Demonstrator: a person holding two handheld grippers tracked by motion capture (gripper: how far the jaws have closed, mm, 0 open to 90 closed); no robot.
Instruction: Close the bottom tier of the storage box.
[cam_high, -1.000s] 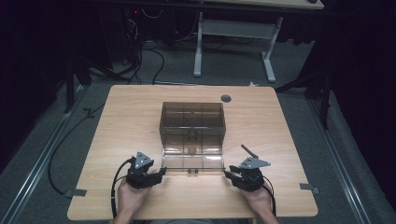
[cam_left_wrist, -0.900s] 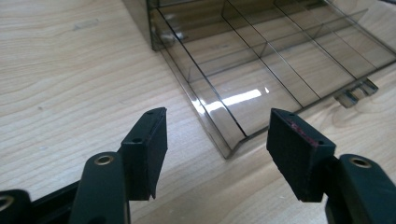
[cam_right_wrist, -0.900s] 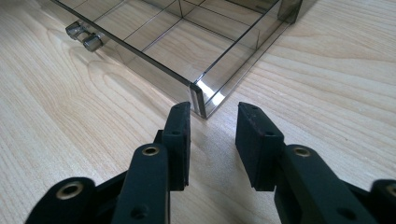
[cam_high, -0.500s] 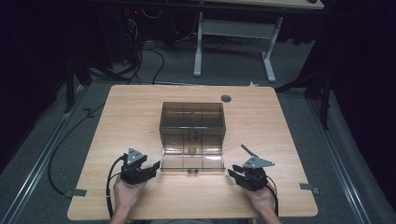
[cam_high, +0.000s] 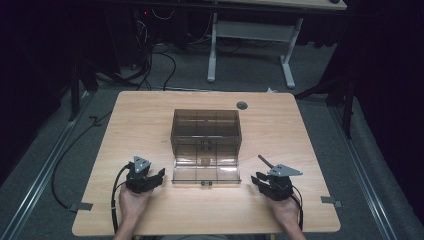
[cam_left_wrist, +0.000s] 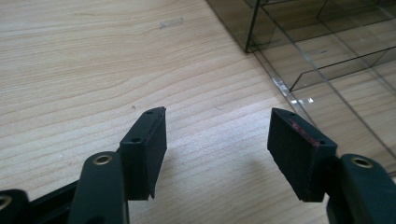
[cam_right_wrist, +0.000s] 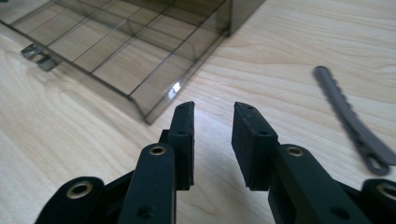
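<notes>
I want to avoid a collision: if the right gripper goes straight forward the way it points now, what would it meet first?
Probably the near corner of the open lid of the clear plastic box. It lies just ahead of the right gripper, whose jaws stand apart with nothing between them. Depth is hard to judge. The dark hair clip lies off to the side.

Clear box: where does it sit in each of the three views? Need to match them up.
High view: clear box at table centre, its open lid lying flat toward the person.
Left gripper view: top right corner, beyond the right jaw.
Right gripper view: top left, lid edge just ahead of the jaws.
Shared landmark: the wooden table.
</notes>
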